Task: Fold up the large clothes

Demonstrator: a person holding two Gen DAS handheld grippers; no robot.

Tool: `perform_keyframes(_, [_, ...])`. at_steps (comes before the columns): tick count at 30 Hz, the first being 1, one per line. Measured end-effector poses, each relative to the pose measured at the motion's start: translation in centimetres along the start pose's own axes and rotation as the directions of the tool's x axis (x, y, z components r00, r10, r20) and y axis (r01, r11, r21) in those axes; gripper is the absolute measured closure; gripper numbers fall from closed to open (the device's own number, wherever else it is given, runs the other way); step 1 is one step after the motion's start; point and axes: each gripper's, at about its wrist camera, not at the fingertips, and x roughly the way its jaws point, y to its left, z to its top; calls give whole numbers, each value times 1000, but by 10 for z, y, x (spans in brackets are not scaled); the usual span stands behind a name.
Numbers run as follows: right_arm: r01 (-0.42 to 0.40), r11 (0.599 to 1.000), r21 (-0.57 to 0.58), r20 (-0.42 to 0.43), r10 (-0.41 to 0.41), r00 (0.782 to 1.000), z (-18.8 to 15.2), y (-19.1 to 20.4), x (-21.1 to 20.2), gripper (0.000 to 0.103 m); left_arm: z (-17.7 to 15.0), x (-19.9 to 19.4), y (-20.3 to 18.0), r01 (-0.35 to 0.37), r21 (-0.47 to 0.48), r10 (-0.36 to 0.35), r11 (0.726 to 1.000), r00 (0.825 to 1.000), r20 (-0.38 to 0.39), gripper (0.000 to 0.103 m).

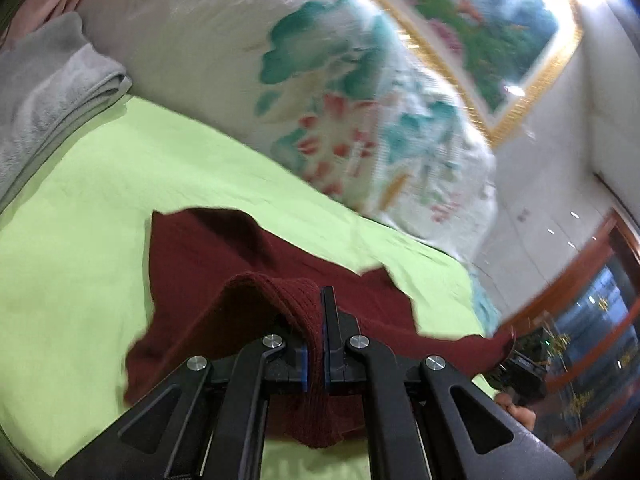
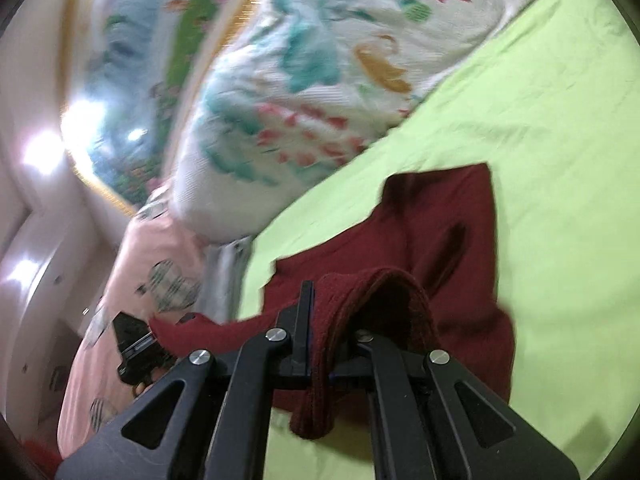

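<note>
A dark red knitted garment (image 1: 240, 256) lies partly on the light green bed sheet (image 1: 100, 168), its near edge lifted. My left gripper (image 1: 316, 344) is shut on a ribbed edge of the garment, which drapes over the left finger. In the right wrist view the same garment (image 2: 452, 236) stretches ahead, and my right gripper (image 2: 324, 344) is shut on another ribbed edge, which hides the right finger. Each gripper shows small at the side of the other's view, the right one (image 1: 520, 372) and the left one (image 2: 136, 356), with the garment stretched between them.
A large white quilt with teal and red flowers (image 1: 320, 92) is piled along the far side of the bed. A folded grey blanket (image 1: 48, 96) lies at the left. A pink quilt (image 2: 132, 288) and a framed picture (image 1: 500, 28) on the wall are beyond.
</note>
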Motion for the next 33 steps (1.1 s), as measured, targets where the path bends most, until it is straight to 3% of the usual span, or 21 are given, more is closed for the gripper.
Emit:
perform_keyframes(5, [154, 986, 64, -45, -152, 987, 34, -50, 64, 98, 22, 87, 45, -112, -84, 106, 990, 992, -69, 100])
perform_keyframes(10, [209, 974, 87, -101, -200, 974, 31, -82, 96, 98, 9, 131, 84, -165, -143, 145, 976, 979, -141, 100])
perform_keyframes(16, [184, 976, 120, -76, -176, 981, 30, -86, 92, 96, 4, 129, 81, -148, -123, 133, 981, 984, -121, 94])
perform_keyframes(18, [190, 974, 125, -64, -184, 981, 29, -78, 86, 90, 1, 114, 75, -139, -111, 127, 984, 987, -103, 83])
perform_keyframes(20, [197, 975, 104, -13, -196, 980, 29, -66, 73, 67, -6, 96, 66, -128, -104, 121, 986, 990, -71, 70])
perform_keyframes(22, [198, 977, 75, 52, -202, 978, 24, -53, 56, 56, -16, 79, 58, -95, -113, 90, 989, 995, -47, 65])
perform_keyframes(25, [165, 986, 35, 102, -167, 981, 14, -34, 39, 56, -38, 68, 38, -19, -101, 13, 995, 998, -59, 65])
perform_keyframes(29, [145, 989, -38, 36, -144, 989, -4, -11, 51, 56, -60, 84, 0, 37, -12, -39, 999, 991, -128, 63])
perform_keyframes(33, [178, 980, -89, -48, -183, 982, -15, -9, 76, 57, -58, 104, -13, -46, 73, 56, 996, 989, -137, 63])
